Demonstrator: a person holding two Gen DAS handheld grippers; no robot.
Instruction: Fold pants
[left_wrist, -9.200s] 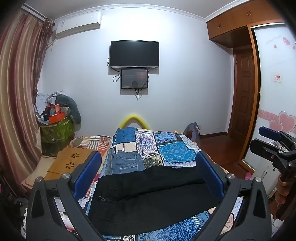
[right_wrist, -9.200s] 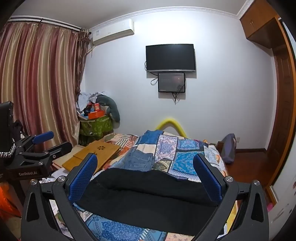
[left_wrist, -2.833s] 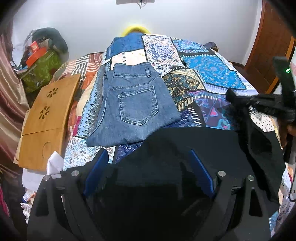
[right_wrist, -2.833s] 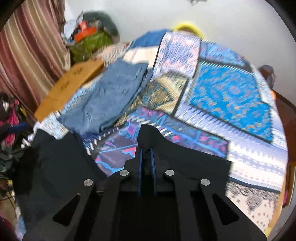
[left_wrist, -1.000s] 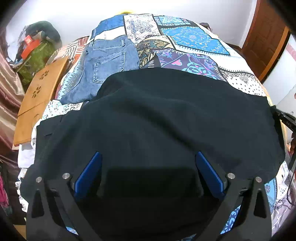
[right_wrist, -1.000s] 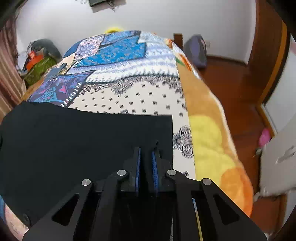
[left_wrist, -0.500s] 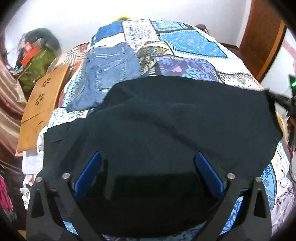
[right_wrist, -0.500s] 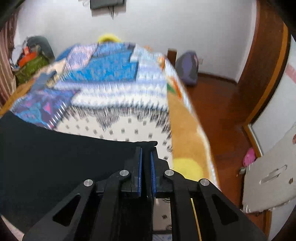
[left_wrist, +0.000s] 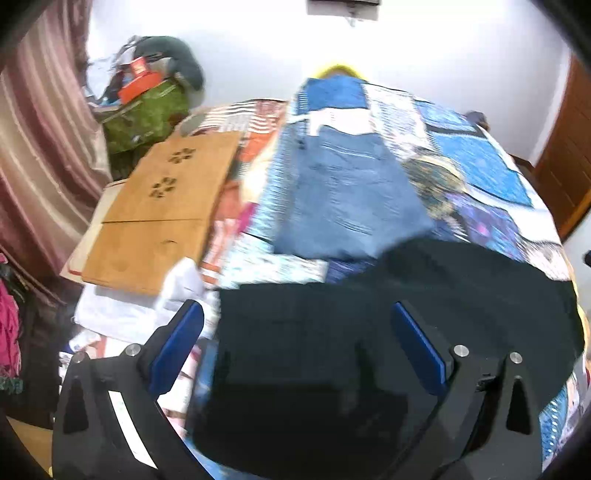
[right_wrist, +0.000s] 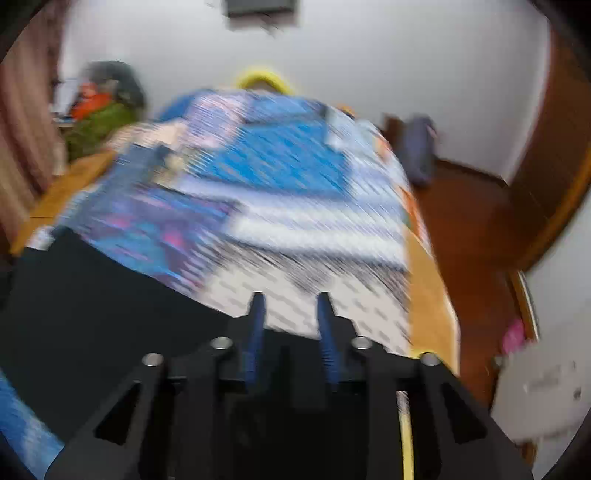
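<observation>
The black pants (left_wrist: 424, 295) lie spread across the near end of the patchwork bed (left_wrist: 480, 162). My left gripper (left_wrist: 295, 314) is wide open just above their left part, its blue pads on either side of the cloth. In the blurred right wrist view the pants (right_wrist: 92, 295) lie at the left and under the tool. My right gripper (right_wrist: 290, 299) has its jaws a little apart over the pants' right edge, and holds nothing that I can see.
Folded blue jeans (left_wrist: 343, 192) lie on the bed beyond the black pants. A wooden lap desk (left_wrist: 162, 206) sits at the bed's left side, with white cloth (left_wrist: 129, 306) below it. The wooden floor (right_wrist: 469, 221) and a door are to the right of the bed.
My right gripper has opened a little and let go of the pants' edge. My left gripper has swung left, toward the left end of the pants. Both views are blurred by motion.
</observation>
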